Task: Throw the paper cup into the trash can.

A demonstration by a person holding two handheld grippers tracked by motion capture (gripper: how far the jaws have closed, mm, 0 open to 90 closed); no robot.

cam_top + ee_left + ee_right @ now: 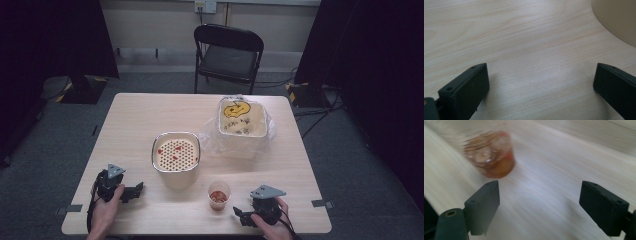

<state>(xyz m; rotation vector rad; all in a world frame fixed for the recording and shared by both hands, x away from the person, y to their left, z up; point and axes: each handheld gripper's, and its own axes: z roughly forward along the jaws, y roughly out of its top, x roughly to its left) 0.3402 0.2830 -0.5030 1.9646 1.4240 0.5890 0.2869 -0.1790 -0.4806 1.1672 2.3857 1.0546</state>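
Resting low on the tabletop (pixel 150 115), we hold left gripper (pixel 134 191) and right gripper (pixel 239 213) open, empty. Cup (pixel 219 194) stands near the right; probably next, reach it. Beyond: strainer (pixel 175 151), bagged bin (pixel 242 119).

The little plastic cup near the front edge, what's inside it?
The clear cup holds reddish-orange contents at its bottom; the right gripper view is too blurred to tell what they are.
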